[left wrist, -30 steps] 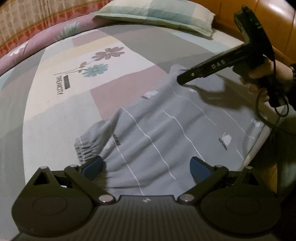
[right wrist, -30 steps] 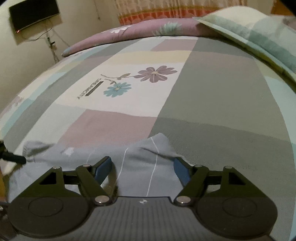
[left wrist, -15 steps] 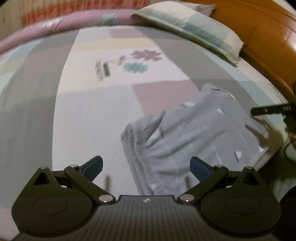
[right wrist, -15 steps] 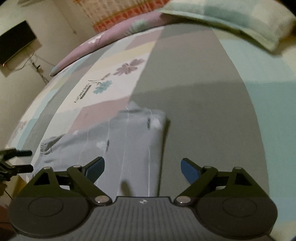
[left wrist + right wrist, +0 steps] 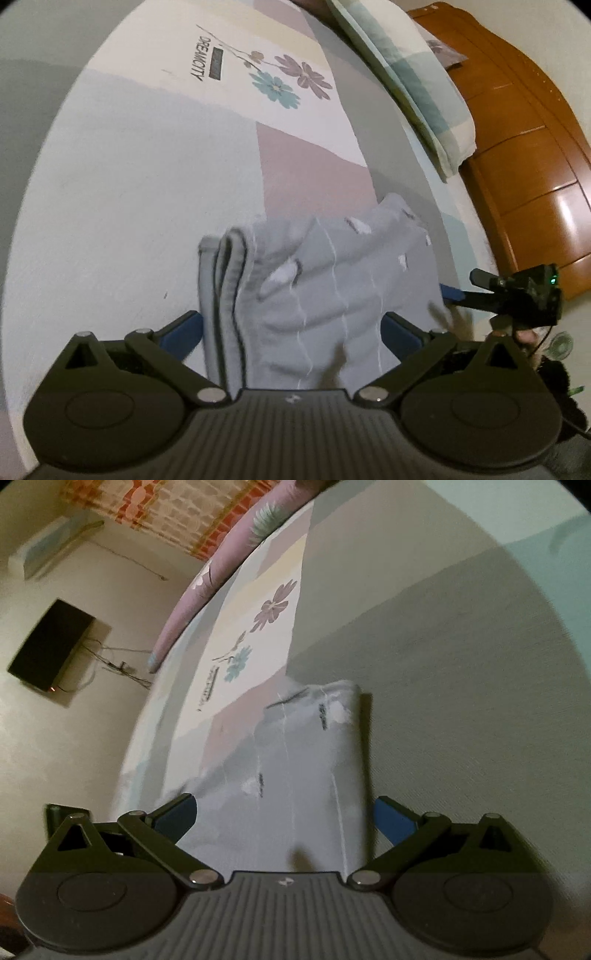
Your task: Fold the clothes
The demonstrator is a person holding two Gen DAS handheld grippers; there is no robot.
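A second ago I had the grey garment spread wide over the bed, with my right gripper at its far edge; now it lies doubled into a narrower bundle, with stacked ribbed edges showing at the left side of the left wrist frame, so I judge one fold is laid and the cloth has been let go; the right gripper's jaws are opening, the fabric lies low between the blue pads without either pad pressing on it; my left gripper is spread wide too, pinching nothing, and the bundle runs up from between its pads toward the centre of the frame; in the right wrist view the garment fills the lower middle and ends in a folded edge near the centre, on the grey panel of the bed; the pillow sits upper right, well apart; another fold looks due.
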